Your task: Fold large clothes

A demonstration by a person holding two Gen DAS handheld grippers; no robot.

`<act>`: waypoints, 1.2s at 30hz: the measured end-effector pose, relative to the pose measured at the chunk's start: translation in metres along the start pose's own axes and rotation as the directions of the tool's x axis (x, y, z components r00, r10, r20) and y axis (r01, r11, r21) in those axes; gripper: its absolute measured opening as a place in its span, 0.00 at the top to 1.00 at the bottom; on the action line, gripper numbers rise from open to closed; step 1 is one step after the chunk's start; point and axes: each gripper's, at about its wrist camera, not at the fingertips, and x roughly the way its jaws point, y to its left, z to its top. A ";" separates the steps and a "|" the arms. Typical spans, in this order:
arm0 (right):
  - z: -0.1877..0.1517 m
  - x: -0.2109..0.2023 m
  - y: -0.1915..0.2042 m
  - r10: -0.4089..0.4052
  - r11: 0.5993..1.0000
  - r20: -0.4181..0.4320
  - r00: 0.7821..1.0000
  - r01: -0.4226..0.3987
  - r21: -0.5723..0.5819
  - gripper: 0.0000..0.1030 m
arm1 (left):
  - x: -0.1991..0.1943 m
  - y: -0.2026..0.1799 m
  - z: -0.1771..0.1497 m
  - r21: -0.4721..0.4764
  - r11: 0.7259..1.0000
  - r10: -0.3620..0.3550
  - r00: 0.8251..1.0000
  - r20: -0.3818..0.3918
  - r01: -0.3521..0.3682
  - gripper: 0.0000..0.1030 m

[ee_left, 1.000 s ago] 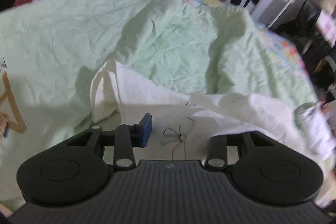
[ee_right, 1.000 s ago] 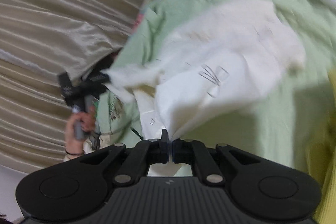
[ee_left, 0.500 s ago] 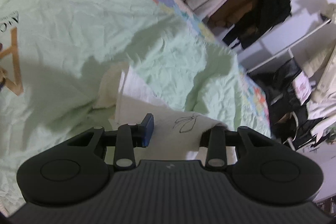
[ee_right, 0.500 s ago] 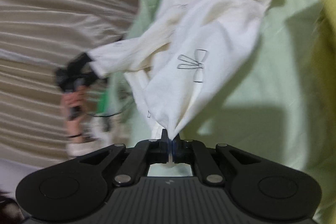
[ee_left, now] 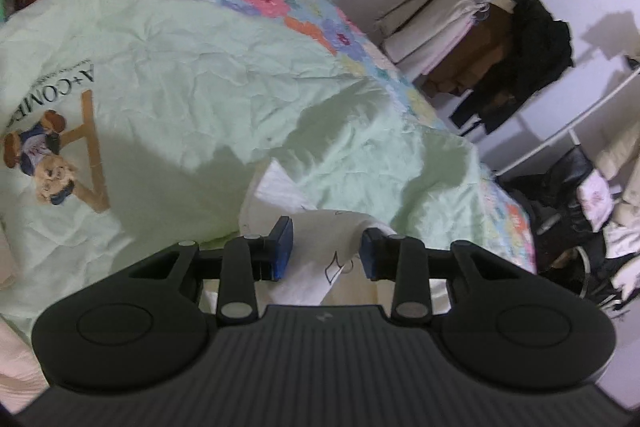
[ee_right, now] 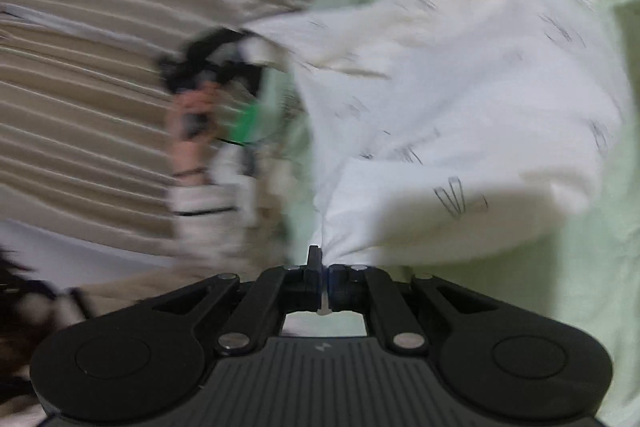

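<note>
Clenched tight, the right gripper (ee_right: 322, 269) pinches a gathered corner of the white garment (ee_right: 460, 99), whose cloth fans up toward twelve and two o'clock over the pale green bedspread (ee_right: 600, 267). At ten o'clock, blurred, the left gripper (ee_right: 208, 63) sits in a hand (ee_right: 192, 123) and seems to hold another end of the cloth. Its own camera shows the left gripper (ee_left: 326, 253) with jaws parted, white garment (ee_left: 320, 267) between the blue pads (ee_left: 284, 253); whether they grip it I cannot tell. Beyond lie the bedspread (ee_left: 240, 75), its bear print (ee_left: 44, 163) at nine o'clock, and a clothes rack (ee_left: 500, 39) at two.
</note>
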 end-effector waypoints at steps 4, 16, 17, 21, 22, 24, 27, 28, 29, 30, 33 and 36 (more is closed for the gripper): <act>0.019 -0.021 0.005 0.015 0.999 0.160 0.987 -0.020 0.026 0.97 | 0.016 -0.012 -0.015 0.113 0.981 0.165 0.984 -0.067 -0.157 0.31; 0.116 -0.067 0.021 0.035 0.999 0.482 0.875 -0.046 0.012 0.97 | 0.033 0.072 -0.068 -0.011 0.983 0.177 0.952 -0.249 -0.186 0.08; 0.122 -0.071 0.024 0.047 0.999 0.493 0.869 -0.053 -0.001 0.97 | 0.037 0.079 -0.072 -0.025 0.982 0.174 0.946 -0.274 -0.188 0.08; 0.127 -0.070 0.037 0.042 0.999 0.501 0.864 -0.026 -0.038 0.97 | 0.049 0.091 -0.085 -0.106 0.986 0.085 0.939 -0.335 -0.127 0.08; 0.128 -0.067 0.041 0.031 0.999 0.494 0.869 -0.009 -0.048 0.97 | 0.053 0.094 -0.089 -0.134 0.985 0.054 0.937 -0.345 -0.107 0.08; 0.126 -0.063 0.045 0.017 0.998 0.480 0.877 0.014 -0.060 0.96 | 0.060 0.098 -0.096 -0.192 0.979 -0.007 0.932 -0.363 -0.067 0.08; 0.116 -0.062 0.050 -0.005 0.997 0.465 0.885 0.042 -0.069 0.95 | 0.070 0.097 -0.103 -0.226 0.974 -0.057 0.929 -0.366 -0.029 0.08; 0.115 -0.061 0.050 -0.010 0.996 0.462 0.887 0.048 -0.070 0.95 | 0.077 0.094 -0.106 -0.227 0.974 -0.083 0.924 -0.374 -0.005 0.08; 0.114 -0.060 0.050 -0.014 0.996 0.460 0.888 0.053 -0.072 0.94 | 0.084 0.091 -0.110 -0.229 0.973 -0.101 0.919 -0.382 0.012 0.10; 0.114 -0.059 0.049 -0.019 0.996 0.457 0.889 0.058 -0.073 0.94 | 0.088 0.089 -0.112 -0.225 0.974 -0.095 0.918 -0.385 0.006 0.14; 0.108 -0.059 0.046 -0.032 0.995 0.448 0.894 0.069 -0.066 0.94 | 0.094 0.081 -0.113 -0.186 0.982 -0.040 0.924 -0.381 -0.034 0.46; 0.108 -0.058 0.039 -0.053 0.995 0.446 0.893 0.086 -0.055 0.94 | 0.090 0.077 -0.110 -0.133 0.989 0.012 0.936 -0.351 -0.062 0.76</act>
